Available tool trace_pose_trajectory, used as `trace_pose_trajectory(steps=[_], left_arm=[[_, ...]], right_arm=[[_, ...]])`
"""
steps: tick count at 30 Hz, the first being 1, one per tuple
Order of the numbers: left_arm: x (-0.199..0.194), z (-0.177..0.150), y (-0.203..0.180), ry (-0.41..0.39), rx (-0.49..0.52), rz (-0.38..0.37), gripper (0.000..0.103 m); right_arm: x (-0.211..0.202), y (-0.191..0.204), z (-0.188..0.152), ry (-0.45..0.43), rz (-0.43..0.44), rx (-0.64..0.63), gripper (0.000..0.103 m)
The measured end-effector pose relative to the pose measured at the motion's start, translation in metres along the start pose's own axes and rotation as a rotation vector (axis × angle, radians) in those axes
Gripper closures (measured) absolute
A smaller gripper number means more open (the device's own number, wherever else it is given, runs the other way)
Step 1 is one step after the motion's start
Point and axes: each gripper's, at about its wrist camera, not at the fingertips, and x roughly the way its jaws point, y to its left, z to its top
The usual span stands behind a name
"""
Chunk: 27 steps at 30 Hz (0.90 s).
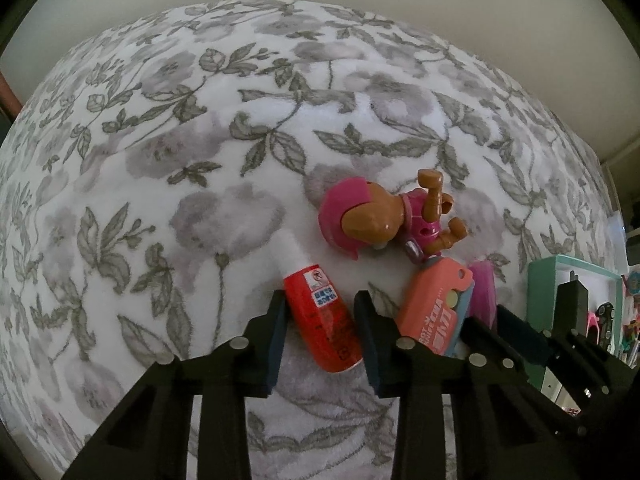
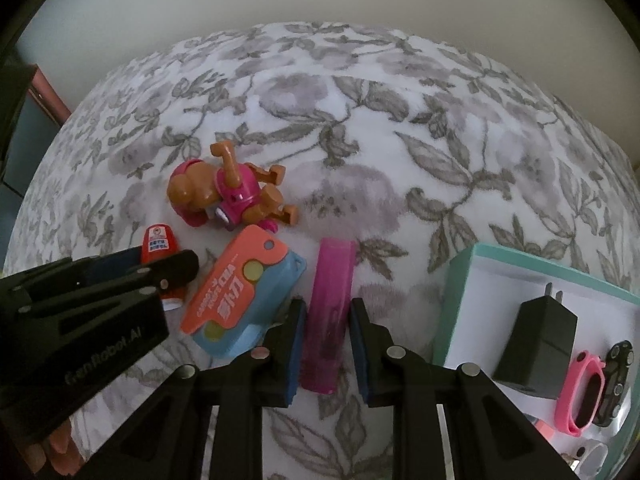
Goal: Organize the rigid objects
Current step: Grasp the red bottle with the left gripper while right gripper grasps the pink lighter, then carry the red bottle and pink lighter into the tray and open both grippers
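Toy car (image 2: pixel 616 382) partly behind pink band (image 2: pixel 582 394)

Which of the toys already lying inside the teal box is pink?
The pink oval band, lying between the black plug adapter and the small black toy car.

Dim, soft shadows, heavy fisheye edge warp

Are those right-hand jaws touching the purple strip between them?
Cannot tell. In the right wrist view the right gripper straddles the purple strip; one pad seems to meet it, while a slim gap shows on the other side.
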Motion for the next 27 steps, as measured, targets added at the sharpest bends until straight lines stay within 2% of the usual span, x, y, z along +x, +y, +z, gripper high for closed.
trace_pose_trajectory(steps=[11, 21, 27], left_arm=[[-0.010, -0.015, -0.017, -0.002, 0.037, -0.014, 0.077], [-0.035, -0.027, -0.025, -0.039, 0.077, 0.014, 0.077], [-0.066, -0.040, -0.027, -0.098, 0.095, 0.039, 0.077]], right_arm=[[-0.016, -0.016, -0.030, 0.002, 0.086, 0.077, 0.082], [-0.061, -0.034, -0.062, -0.067, 0.170, 0.156, 0.082], [-0.096, -0.043, -0.079, -0.125, 0.202, 0.178, 0.082]])
